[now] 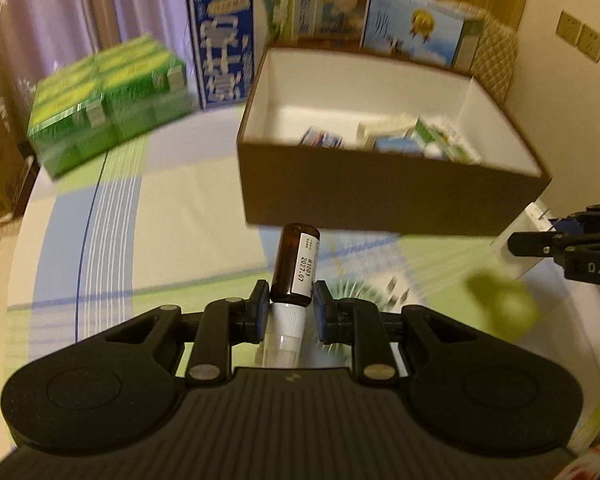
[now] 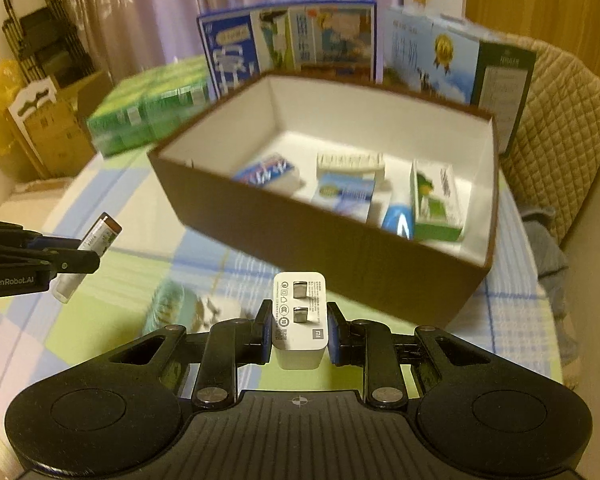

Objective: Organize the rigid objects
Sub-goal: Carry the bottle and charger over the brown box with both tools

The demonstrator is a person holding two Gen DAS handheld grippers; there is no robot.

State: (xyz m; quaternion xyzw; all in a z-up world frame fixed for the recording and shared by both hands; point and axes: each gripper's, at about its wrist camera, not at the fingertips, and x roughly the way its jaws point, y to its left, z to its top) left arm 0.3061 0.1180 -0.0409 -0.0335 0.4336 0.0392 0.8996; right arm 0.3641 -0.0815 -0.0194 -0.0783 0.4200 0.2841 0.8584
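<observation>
Gripping amber vial (image 1: 295, 264) – L gripper (image 1: 291, 304); R gripper (image 2: 299, 330) clamps white charger (image 2: 300, 320)

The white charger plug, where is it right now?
The white charger plug is clamped in the right gripper, low centre of the right wrist view, above the checked tablecloth just short of the brown box.

Left gripper (image 1: 291, 304) and right gripper (image 2: 298, 330) both clamped, seemingly tilted downward.
</observation>
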